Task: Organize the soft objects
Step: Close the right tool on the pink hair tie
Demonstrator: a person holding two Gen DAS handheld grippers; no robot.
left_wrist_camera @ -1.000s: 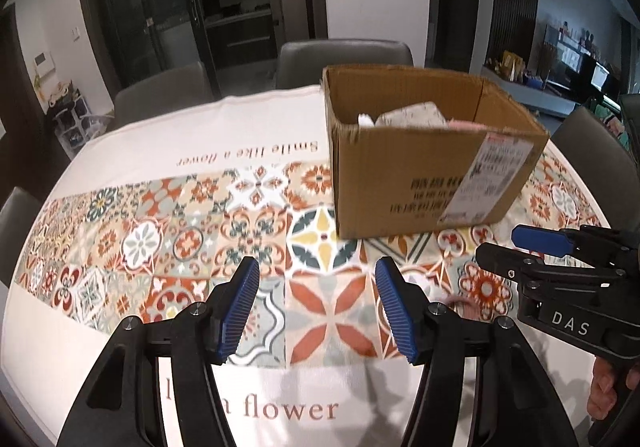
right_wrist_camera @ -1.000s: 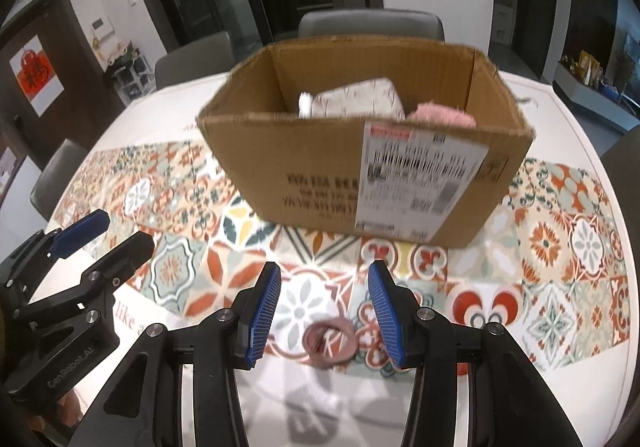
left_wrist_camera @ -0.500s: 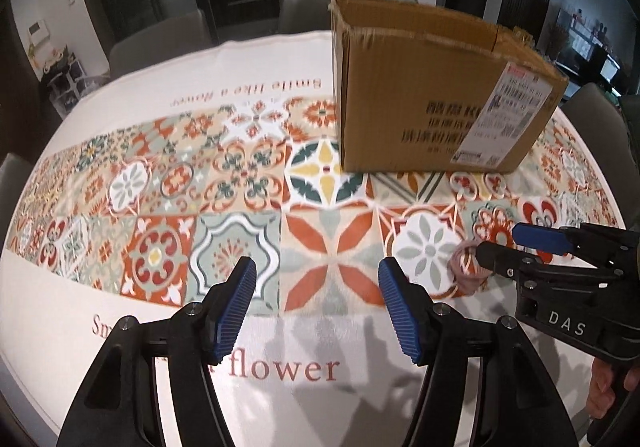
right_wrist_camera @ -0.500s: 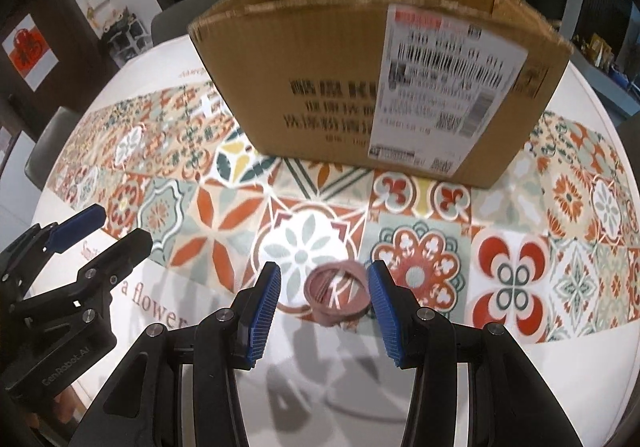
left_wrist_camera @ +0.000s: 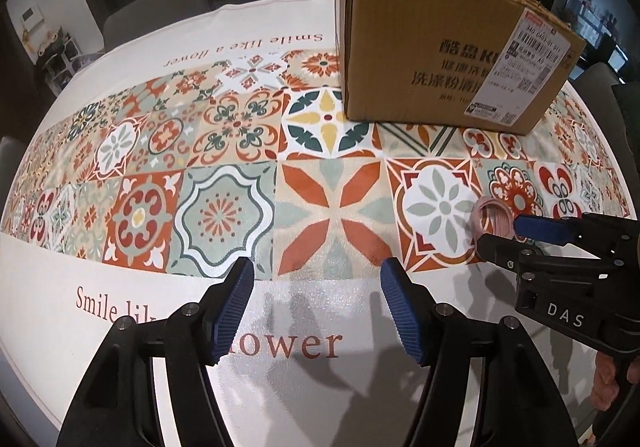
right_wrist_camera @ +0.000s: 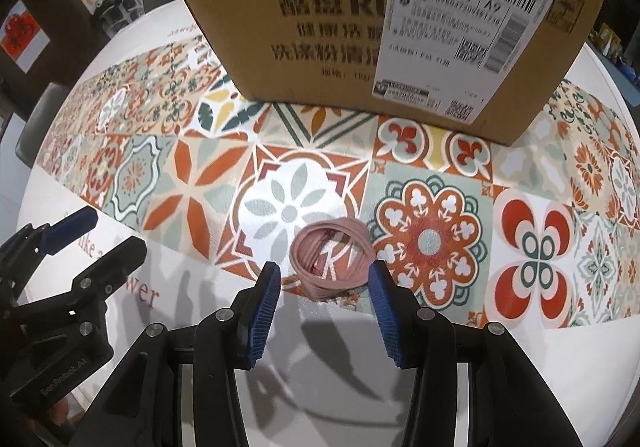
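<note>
Both grippers have dropped closer to the tablecloth [left_wrist_camera: 100, 311] since a second ago. From the left wrist, the left gripper [left_wrist_camera: 316, 307] hangs empty, its jaws apart and just widened, over bare cloth. From the right wrist, the right gripper [right_wrist_camera: 324, 297] is partly open, its blue pads flanking the pink hair tie [right_wrist_camera: 332, 259] without touching it, near the cardboard box [right_wrist_camera: 328, 27].
</note>
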